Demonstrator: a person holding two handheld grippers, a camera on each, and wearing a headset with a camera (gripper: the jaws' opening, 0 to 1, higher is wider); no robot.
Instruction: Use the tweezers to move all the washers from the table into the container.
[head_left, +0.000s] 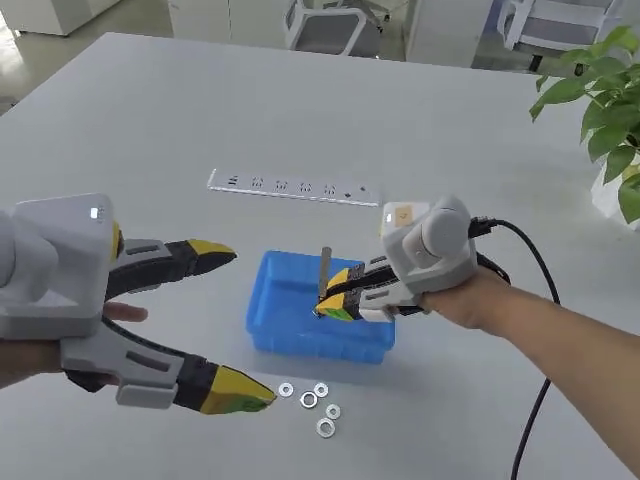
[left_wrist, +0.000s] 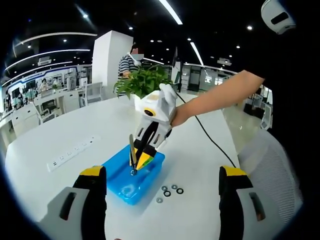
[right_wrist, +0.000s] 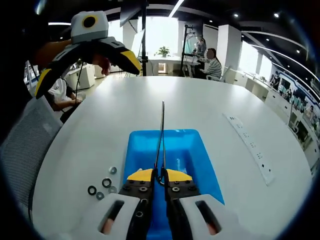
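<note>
Five small, flat metal ring washers (head_left: 310, 405) lie loose on the smooth white desk (head_left: 200, 120), just beside the lower tip of my left fingers (head_left: 235, 390), which are spread wide with nothing between them. My right fingers (right_wrist: 141, 175) pinch one thin grey metal pair of tweezers (right_wrist: 161, 135). Beneath them sits one rectangular blue plastic container (head_left: 300, 345). Beyond it lies one long white power strip (head_left: 290, 187).
</note>
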